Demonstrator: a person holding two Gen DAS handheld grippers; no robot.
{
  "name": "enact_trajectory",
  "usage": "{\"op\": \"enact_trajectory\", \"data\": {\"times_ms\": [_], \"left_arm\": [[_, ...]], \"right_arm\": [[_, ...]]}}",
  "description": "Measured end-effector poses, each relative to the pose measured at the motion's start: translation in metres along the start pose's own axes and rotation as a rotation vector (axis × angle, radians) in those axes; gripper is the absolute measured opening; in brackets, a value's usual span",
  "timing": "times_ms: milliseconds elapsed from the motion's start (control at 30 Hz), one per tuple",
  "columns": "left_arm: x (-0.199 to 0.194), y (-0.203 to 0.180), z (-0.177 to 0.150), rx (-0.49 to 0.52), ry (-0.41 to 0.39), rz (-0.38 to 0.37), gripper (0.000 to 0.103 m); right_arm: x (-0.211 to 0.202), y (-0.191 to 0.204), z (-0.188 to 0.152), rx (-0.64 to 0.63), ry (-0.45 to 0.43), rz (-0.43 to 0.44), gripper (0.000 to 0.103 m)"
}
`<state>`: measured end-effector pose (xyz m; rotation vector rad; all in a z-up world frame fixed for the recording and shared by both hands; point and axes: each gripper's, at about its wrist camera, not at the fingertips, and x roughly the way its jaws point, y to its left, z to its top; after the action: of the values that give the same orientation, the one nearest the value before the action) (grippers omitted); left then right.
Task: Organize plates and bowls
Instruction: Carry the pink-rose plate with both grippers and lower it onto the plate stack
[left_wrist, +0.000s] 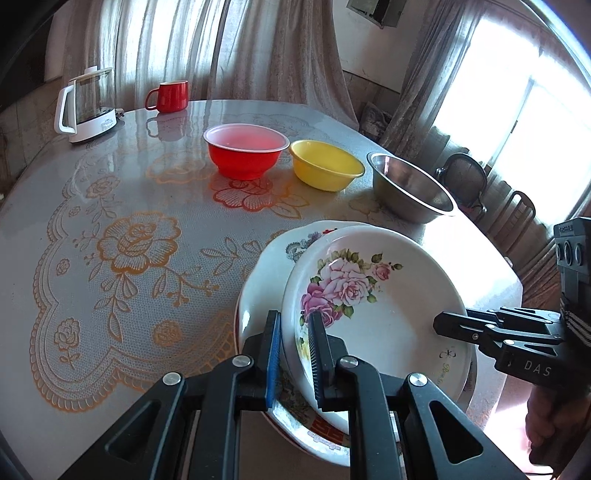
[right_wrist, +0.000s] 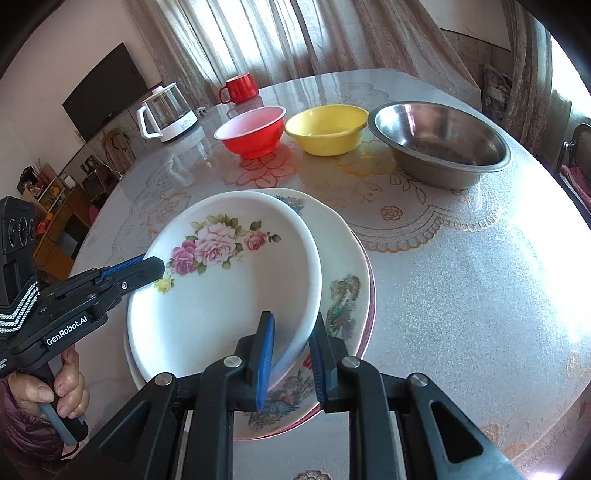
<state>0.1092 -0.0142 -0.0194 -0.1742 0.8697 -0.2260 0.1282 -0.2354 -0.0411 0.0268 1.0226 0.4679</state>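
A white plate with pink roses (left_wrist: 384, 295) (right_wrist: 229, 280) lies tilted on top of a stack of patterned plates (left_wrist: 266, 273) (right_wrist: 347, 280) near the table's front edge. My left gripper (left_wrist: 295, 325) is shut on the rose plate's left rim, and it shows from the side in the right wrist view (right_wrist: 155, 264). My right gripper (right_wrist: 291, 328) is shut on the plate's right rim; it shows in the left wrist view (left_wrist: 443, 325). Behind stand a red bowl (left_wrist: 245, 153) (right_wrist: 253, 134), a yellow bowl (left_wrist: 327, 166) (right_wrist: 327, 127) and a steel bowl (left_wrist: 410, 188) (right_wrist: 443, 144) in a row.
A red mug (left_wrist: 170, 96) (right_wrist: 238, 88) and a glass kettle with white base (left_wrist: 86, 107) (right_wrist: 166, 112) stand at the far side of the round table (left_wrist: 110, 240) with its floral lace cover. Chairs (left_wrist: 465, 177) stand beyond the right edge.
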Motion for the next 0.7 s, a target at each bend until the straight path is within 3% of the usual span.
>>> {"op": "enact_trajectory", "data": {"times_ms": [267, 567, 700], "left_arm": [[-0.006, 0.002, -0.002, -0.037, -0.007, 0.031, 0.014], [-0.006, -0.007, -0.003, -0.009, -0.01, 0.07, 0.018], [-0.006, -0.009, -0.005, -0.013, -0.028, 0.087, 0.019]], "right_arm": [[0.011, 0.003, 0.01, -0.089, 0.04, 0.005, 0.017], [0.012, 0.008, 0.014, -0.164, 0.073, -0.005, 0.02], [0.013, 0.012, 0.015, -0.219, 0.077, -0.011, 0.026]]}}
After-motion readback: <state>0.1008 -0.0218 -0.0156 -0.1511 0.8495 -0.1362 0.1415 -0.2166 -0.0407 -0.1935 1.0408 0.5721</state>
